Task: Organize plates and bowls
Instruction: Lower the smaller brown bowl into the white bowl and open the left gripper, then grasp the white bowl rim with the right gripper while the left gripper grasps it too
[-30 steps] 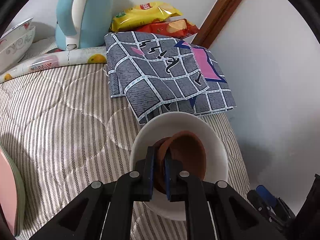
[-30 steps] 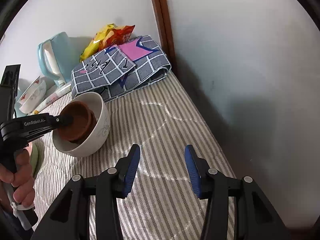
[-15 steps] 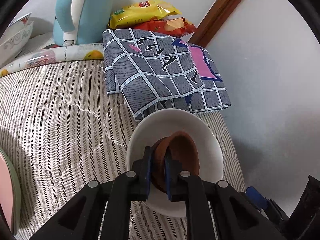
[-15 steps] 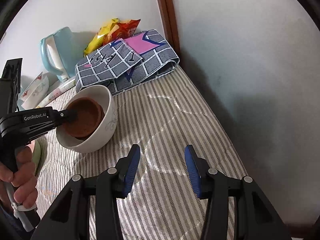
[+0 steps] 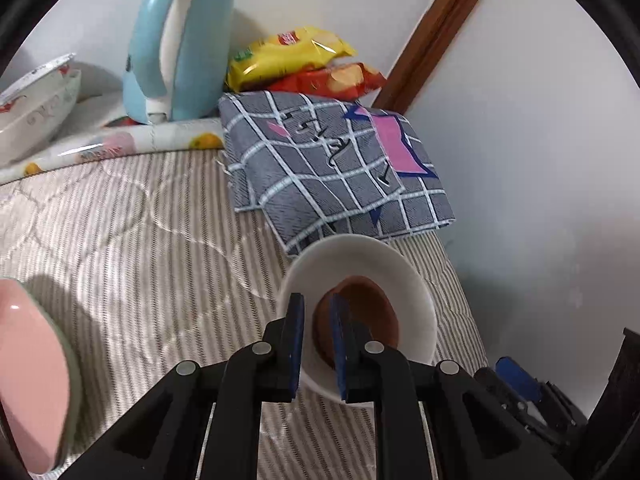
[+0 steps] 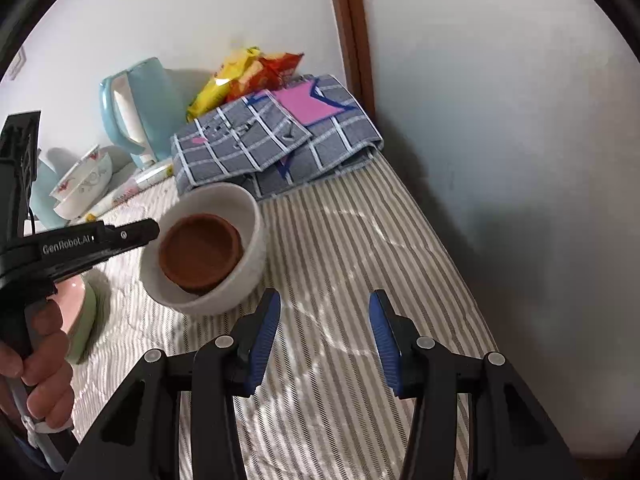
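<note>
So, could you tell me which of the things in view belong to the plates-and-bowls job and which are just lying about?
Part of the job:
- brown bowl, nested in the white bowl
- floral bowls, stacked
- pink plate
- left gripper, jaws open by the brown bowl
- right gripper, open, empty

Just lying about:
- blue kettle
- checked cloth
- snack bags

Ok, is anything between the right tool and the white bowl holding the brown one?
Nothing visible. Only bare striped cover lies between the right tool and the white bowl. The left tool sits at its far rim, off that path.
</note>
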{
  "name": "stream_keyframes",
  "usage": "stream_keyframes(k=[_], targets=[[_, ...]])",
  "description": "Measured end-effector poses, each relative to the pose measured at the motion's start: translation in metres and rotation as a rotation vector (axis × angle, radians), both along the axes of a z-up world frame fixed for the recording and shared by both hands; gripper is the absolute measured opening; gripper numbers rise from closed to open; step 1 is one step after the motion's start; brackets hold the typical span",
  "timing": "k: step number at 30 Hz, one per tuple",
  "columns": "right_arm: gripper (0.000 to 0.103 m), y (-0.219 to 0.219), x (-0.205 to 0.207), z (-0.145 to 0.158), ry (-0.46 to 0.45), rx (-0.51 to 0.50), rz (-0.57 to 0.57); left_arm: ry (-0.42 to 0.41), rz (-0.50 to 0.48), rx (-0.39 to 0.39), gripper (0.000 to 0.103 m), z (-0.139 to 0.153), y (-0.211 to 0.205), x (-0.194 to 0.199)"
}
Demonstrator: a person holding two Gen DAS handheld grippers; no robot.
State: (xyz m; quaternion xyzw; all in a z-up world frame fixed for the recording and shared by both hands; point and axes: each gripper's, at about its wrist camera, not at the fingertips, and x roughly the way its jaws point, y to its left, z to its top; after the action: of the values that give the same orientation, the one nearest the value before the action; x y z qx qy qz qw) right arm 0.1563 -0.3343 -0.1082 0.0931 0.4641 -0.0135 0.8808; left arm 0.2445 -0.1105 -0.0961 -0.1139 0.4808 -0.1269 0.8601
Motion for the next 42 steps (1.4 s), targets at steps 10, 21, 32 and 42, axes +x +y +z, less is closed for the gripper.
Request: stream_keyframes(k=[10, 21, 32, 42], targets=[[0.045, 0.018, 0.036, 0.009, 0.003, 0.032, 0.049, 0.016, 0.024, 0.014, 0.013, -0.005, 0.02, 0.003], [0.024, 0.034, 0.067, -0.016, 0.073, 0.031, 0.068, 0.029, -0.019, 0.032, 0.015, -0.014, 0.015, 0.016], [0.018, 0.049, 0.078, -0.034, 0.12, -0.036, 0.093, 0.082, -0.06, 0.058, 0.02, -0.034, 0.006, 0.031], [0.021, 0.052, 0.08, -0.038, 0.118, -0.069, 0.072, 0.092, -0.074, 0.089, 0.029, -0.044, 0.001, 0.034]])
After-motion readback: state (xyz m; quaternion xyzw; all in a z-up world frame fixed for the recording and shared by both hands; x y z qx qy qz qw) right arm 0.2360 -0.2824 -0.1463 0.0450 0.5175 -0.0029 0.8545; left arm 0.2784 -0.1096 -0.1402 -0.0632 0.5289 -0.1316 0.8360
